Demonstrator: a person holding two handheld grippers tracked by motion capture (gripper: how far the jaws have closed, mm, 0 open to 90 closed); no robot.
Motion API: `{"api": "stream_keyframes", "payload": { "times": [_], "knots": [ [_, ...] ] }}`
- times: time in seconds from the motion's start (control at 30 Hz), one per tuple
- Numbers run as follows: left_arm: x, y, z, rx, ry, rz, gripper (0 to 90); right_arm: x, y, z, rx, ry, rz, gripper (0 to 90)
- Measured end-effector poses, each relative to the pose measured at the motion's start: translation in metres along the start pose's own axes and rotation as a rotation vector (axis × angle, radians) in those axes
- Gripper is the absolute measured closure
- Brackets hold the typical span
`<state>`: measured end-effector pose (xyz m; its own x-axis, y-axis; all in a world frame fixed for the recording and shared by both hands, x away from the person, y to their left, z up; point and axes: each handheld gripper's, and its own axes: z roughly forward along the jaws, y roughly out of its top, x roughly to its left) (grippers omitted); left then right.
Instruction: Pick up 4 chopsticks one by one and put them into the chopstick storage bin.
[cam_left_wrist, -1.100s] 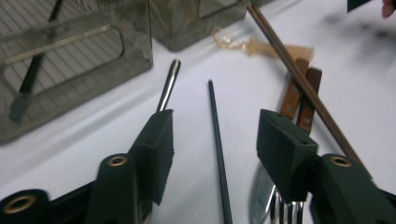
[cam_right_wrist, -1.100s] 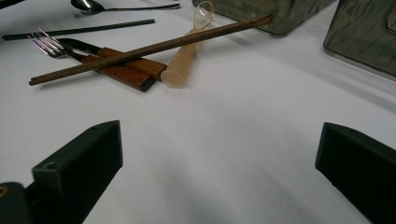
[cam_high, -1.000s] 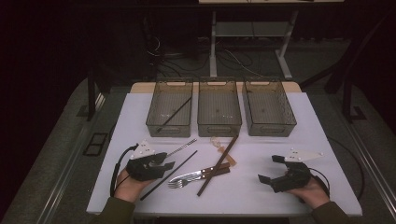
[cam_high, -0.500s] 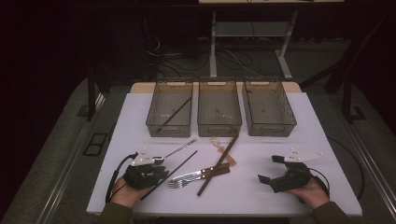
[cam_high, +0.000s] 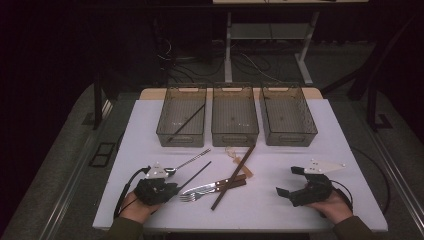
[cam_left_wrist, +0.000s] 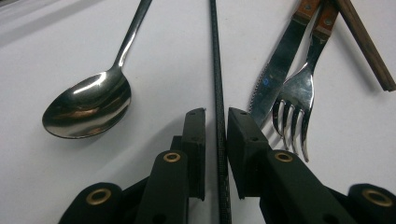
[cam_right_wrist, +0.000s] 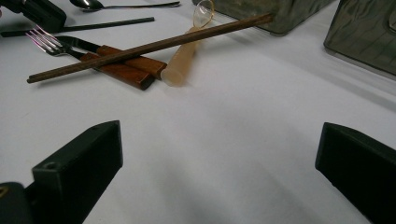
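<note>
Nearest the person, two forearms come in over the near edge of a white table (cam_high: 150, 112), each hand holding a black two-jaw gripper. On the left, the left gripper (cam_left_wrist: 215, 122) lies low on the tabletop with its jaws drawn narrow around a thin black chopstick (cam_left_wrist: 216, 84); the jaws have just been closing, and a sliver of space shows between each pad and the stick, so the stick sits between them without being visibly pinched. This chopstick lies on the table and runs straight away from the gripper. Just to its left rests a steel spoon (cam_left_wrist: 88, 103), bowl toward the gripper and facing up. Just to its right lie a table knife (cam_left_wrist: 275, 70) and a fork (cam_left_wrist: 299, 93), side by side and touching, both with wooden handles pointing away. On the right, the right gripper (cam_high: 292, 181) rests on the table with its jaws spread wide and nothing between them, well apart from the cutlery. Farther out, a brown wooden chopstick (cam_high: 234, 176) lies slanted across the two wooden handles, and a pale translucent spoon (cam_high: 237, 157) lies under it. Farthest away, three dark mesh bins stand in a row: the left bin (cam_high: 165, 131) holds one dark chopstick (cam_high: 186, 123) lying diagonally, with the middle bin (cam_high: 235, 136) and the right bin (cam_high: 290, 137) beside it.
</note>
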<state>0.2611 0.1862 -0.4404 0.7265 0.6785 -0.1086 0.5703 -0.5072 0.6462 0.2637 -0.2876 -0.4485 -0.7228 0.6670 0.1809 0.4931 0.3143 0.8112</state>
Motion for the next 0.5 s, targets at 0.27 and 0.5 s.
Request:
{"api": "stream_keyframes", "payload": {
  "times": [0.27, 0.5],
  "knots": [
    [-0.0032, 0.0010, 0.0007, 0.016, 0.028, 0.033, 80.6, 0.0004, 0.0000, 0.0003, 0.002, -0.001, -0.001, 0.7],
    [-0.0038, 0.0014, 0.0011, 0.019, 0.024, 0.034, 84.6, 0.0005, -0.0001, 0.0004, 0.004, -0.001, -0.001, 0.7]
  ]
}}
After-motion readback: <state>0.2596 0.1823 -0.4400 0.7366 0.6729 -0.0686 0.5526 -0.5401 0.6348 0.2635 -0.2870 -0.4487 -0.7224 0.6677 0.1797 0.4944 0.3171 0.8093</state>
